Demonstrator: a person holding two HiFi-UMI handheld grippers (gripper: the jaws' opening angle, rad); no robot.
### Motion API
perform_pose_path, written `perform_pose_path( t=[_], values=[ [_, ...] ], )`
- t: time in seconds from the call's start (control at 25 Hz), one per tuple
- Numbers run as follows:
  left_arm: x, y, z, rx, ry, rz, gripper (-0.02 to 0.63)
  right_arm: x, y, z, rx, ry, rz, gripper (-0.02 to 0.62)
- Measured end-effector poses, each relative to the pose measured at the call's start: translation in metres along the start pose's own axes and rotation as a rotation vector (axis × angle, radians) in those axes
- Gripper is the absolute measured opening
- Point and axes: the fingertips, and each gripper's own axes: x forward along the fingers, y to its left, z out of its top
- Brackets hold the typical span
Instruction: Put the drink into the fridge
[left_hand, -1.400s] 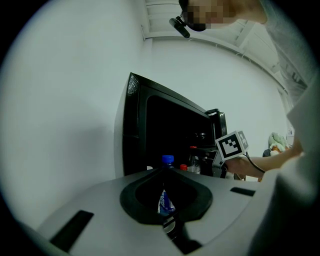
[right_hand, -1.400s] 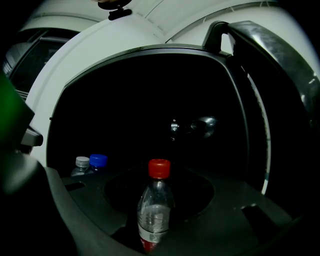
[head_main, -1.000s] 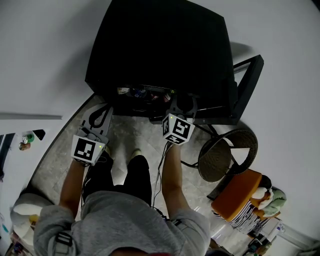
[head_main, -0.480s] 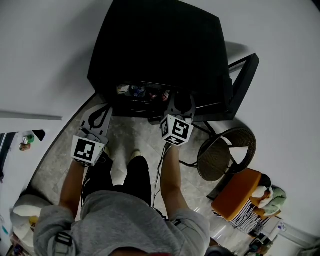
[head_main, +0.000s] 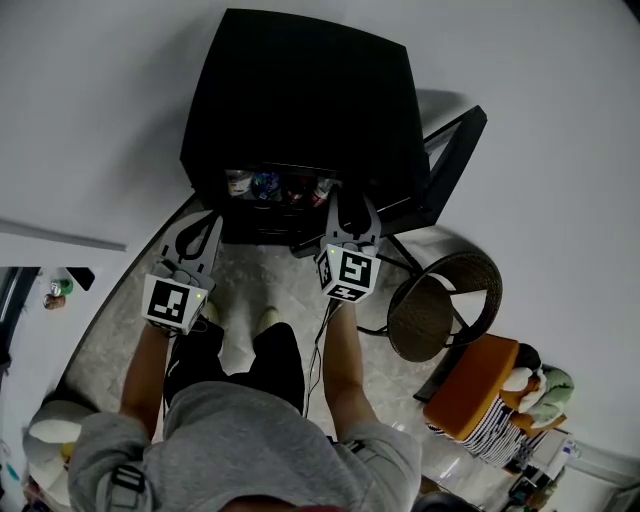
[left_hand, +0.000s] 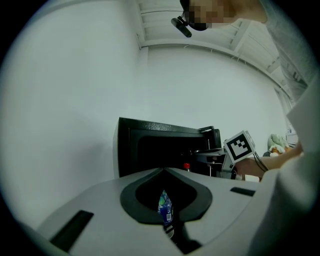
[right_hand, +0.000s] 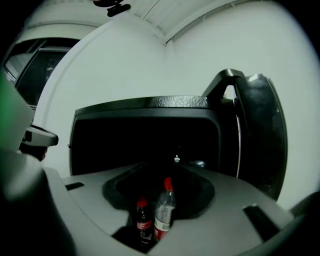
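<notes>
As you hold both tools out ahead, roughly level, note: left gripper (head_main: 212, 220) fingertips together, nothing between; right gripper (head_main: 350, 200) jaws apart, just been closing slightly, nothing between them either; past them, the black fridge (head_main: 300, 100), door (head_main: 455, 160) swung open at right; the drinks (head_main: 280, 187) already stand inside, cola bottle (right_hand: 143, 222) just beside a clear bottle (right_hand: 162, 210). Judgement: small plastic bottles, light, smooth, walls give under pressure; take one mid-body, on the label, with a gentle squeeze.

The pale tiled floor (head_main: 245, 285) carries a black fridge (head_main: 300, 100) and a round chair (head_main: 440, 310); bottles (head_main: 270, 186) stand inside the fridge.
</notes>
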Motion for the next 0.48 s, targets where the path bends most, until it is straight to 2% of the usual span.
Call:
perform_pose_path(
  t=[0.48],
  values=[
    [-0.020,-0.018,0.066,0.029,-0.032,-0.004,0.005,-0.052,0.006,0.071,-0.020,-0.017,0.061,0.127]
  ],
)
